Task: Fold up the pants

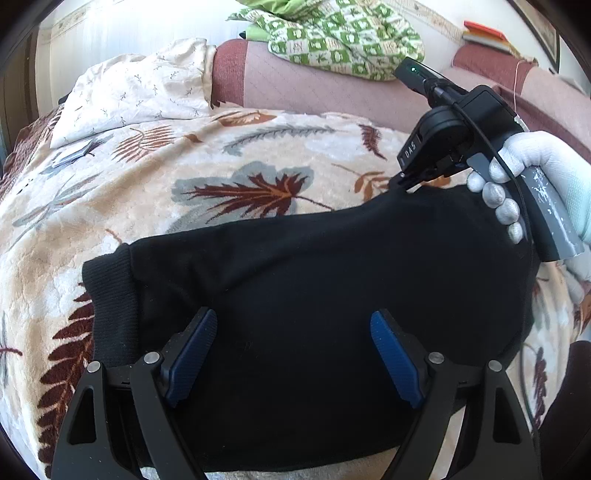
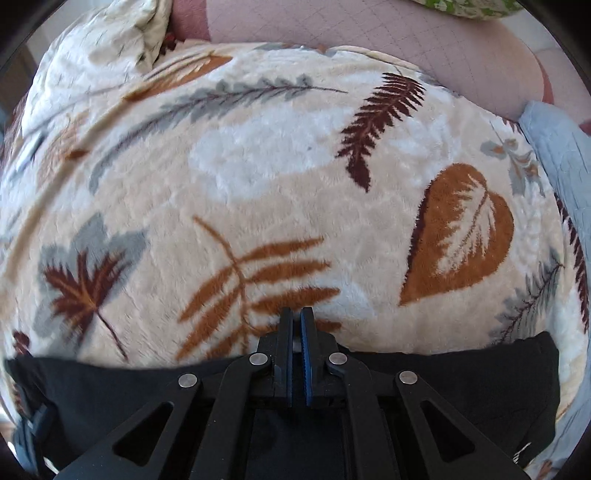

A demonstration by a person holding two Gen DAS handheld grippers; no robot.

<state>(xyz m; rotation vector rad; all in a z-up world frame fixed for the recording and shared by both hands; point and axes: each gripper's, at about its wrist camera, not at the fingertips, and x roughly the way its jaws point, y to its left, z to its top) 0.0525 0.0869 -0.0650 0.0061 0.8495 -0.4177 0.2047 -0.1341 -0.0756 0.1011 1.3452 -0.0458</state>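
The black pants (image 1: 314,280) lie on a leaf-patterned blanket (image 1: 229,155), with a ribbed cuff (image 1: 110,306) at the left. My left gripper (image 1: 293,360) is open, its blue pads (image 1: 192,358) spread just above the black cloth near its front edge. My right gripper (image 1: 404,181) shows in the left wrist view at the pants' far right corner, held by a white-gloved hand (image 1: 546,170). In the right wrist view my right gripper (image 2: 298,332) is shut at the pants' far edge (image 2: 461,373); cloth between the pads is hard to make out.
A cream pillow (image 1: 140,88) lies at the far left. A pink couch back (image 1: 314,85) runs behind, with a green patterned quilt (image 1: 343,33) on it. Books (image 1: 484,33) sit at the far right. A grey cloth (image 2: 561,155) lies on the right.
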